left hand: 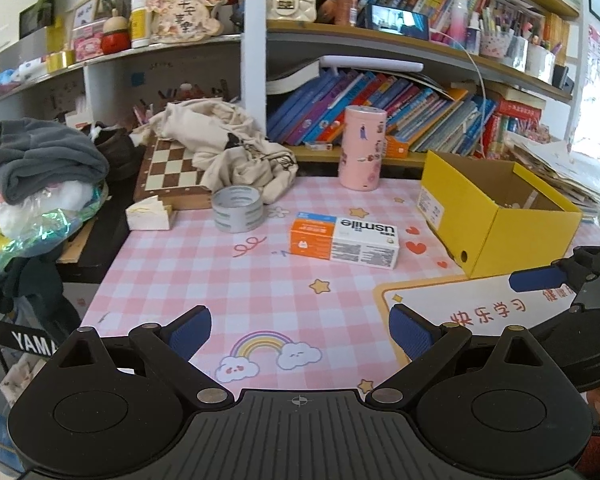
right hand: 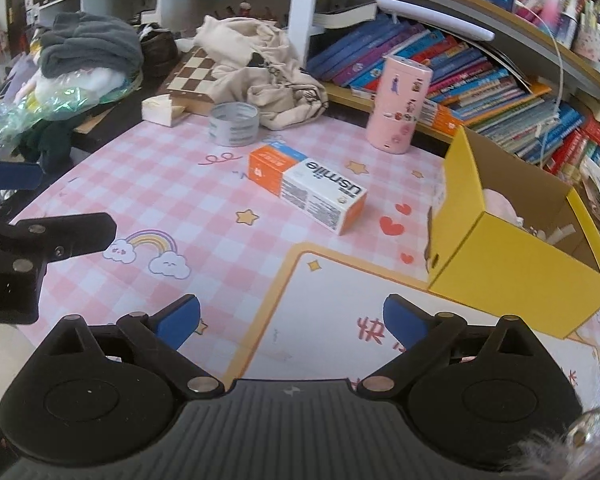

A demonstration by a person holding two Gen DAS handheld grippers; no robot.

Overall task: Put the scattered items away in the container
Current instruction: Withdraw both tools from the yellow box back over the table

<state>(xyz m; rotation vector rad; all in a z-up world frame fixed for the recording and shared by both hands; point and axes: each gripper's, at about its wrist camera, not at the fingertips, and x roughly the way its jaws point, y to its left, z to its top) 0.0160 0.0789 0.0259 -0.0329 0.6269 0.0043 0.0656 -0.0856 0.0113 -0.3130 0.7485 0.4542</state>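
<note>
Yellow box [left hand: 528,240], the open-topped container, is sitting at the right side of the pink checked mat [left hand: 204,272], its near corner just beside the mat's white panel with the orange border. Something pale is lying inside it, too blurred to name. Three loose things are standing or lying on the mat: one usmile carton [left hand: 344,242] lying flat near the middle, one grey tape roll [left hand: 238,209] behind it to the left, and one pink cylinder [left hand: 361,148] standing upright at the back edge by the row of books. The carton is lying apart from the box, with bare mat and a few red hearts between them. Wide open mat is stretching in front of both tools. A chessboard [left hand: 168,172] with a beige cloth [left hand: 228,144] heaped on it is crowding the back left corner. The left gripper [left hand: 300,330] is hanging with its blue pads spread wide and nothing between them; the right gripper [right hand: 292,322] is likewise released and empty, hovering over the white panel.
</note>
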